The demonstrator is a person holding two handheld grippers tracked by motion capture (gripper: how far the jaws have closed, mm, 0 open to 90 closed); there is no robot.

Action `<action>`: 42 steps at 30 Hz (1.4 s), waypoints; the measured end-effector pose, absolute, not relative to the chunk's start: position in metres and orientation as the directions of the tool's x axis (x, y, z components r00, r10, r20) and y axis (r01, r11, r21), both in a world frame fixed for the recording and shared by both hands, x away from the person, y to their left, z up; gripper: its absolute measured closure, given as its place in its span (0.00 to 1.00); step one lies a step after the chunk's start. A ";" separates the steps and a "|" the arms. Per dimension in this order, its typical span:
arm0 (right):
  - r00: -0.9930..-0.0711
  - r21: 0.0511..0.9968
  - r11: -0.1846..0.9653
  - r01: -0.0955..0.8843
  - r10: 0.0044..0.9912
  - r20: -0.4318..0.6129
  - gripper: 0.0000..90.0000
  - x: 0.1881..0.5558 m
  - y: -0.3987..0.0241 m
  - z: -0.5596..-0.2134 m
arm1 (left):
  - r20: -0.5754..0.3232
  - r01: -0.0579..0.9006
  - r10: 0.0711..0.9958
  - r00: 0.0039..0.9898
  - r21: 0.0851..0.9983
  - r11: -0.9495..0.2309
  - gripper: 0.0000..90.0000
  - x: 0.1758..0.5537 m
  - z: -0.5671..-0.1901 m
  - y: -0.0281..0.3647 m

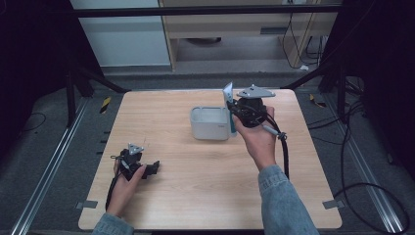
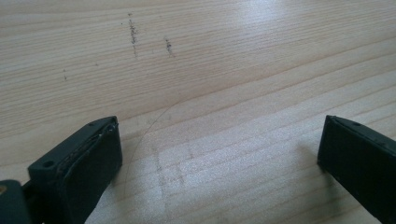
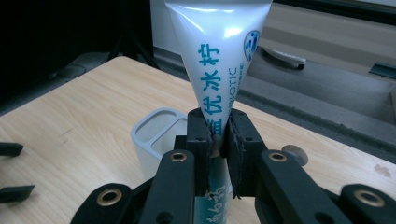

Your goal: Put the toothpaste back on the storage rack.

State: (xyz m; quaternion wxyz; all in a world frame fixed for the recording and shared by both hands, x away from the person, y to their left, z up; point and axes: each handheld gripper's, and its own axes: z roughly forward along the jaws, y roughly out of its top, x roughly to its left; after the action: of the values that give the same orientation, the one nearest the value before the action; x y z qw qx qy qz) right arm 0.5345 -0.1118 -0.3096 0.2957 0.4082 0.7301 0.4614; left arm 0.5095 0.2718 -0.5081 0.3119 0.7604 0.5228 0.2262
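At the left of the wooden table [image 1: 205, 176], the left gripper [image 1: 152, 168] lay low over the boards near the front edge, held in the person's left hand [image 1: 125, 183], with its jaws pointing toward the right along the surface. In the left gripper view those jaws stood wide apart with only bare, faintly scuffed wood between them, so that gripper was open and gripped nothing. Farther right, about the middle of the table and toward its far side, stood a white holder [image 1: 210, 123], a rounded box with an open top; in the right gripper view its top showed two openings side by side. Just beside the holder's right wall was the tube [image 1: 229, 105], white with blue-green lettering. Its long axis ran nearly upright, tilted a little: the broad, flat crimped end pointed up, and the narrow end pointed down beside the holder. Whether the lower end touched the table could not be told. The right gripper [image 1: 234, 111], in the person's right hand [image 1: 259, 139], reached in from the right, and its jaws were closed tightly on the tube's narrower lower part, as the right gripper view showed [image 3: 217, 140], with the tube [image 3: 219, 51] widening above the pads. A denim sleeve [image 1: 284, 200] covered the right forearm.
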 end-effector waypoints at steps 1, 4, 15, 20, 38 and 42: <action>-0.487 0.915 0.248 0.319 0.871 -0.066 0.89 0.534 -0.111 -0.308 | 0.018 0.655 0.937 0.350 0.710 -0.259 0.00 0.510 -0.508 0.272; -0.469 0.917 0.258 0.304 0.878 -0.092 0.89 0.533 -0.109 -0.304 | 0.016 0.654 0.938 0.346 0.713 -0.254 0.00 0.511 -0.508 0.271; -0.418 0.942 0.213 0.261 0.904 -0.089 0.89 0.538 -0.097 -0.293 | 0.019 0.653 0.937 0.348 0.712 -0.257 0.00 0.511 -0.508 0.271; -0.390 0.950 0.184 0.254 0.918 -0.074 0.89 0.539 -0.095 -0.288 | 0.019 0.653 0.937 0.348 0.713 -0.257 0.00 0.511 -0.508 0.271; -0.383 0.968 0.170 0.183 0.919 -0.089 0.89 0.561 -0.084 -0.271 | 0.020 0.654 0.937 0.349 0.711 -0.259 0.00 0.511 -0.508 0.271; -0.383 0.973 0.151 0.176 0.921 -0.074 0.89 0.566 -0.080 -0.271 | 0.020 0.654 0.937 0.349 0.711 -0.259 0.00 0.511 -0.508 0.271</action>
State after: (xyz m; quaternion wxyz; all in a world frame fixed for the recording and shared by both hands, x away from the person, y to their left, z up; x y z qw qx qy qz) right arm 0.5657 -0.0801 -0.2707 0.3703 0.4140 0.6621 0.5031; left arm 0.5110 0.2712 -0.5080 0.3112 0.7599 0.5233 0.2277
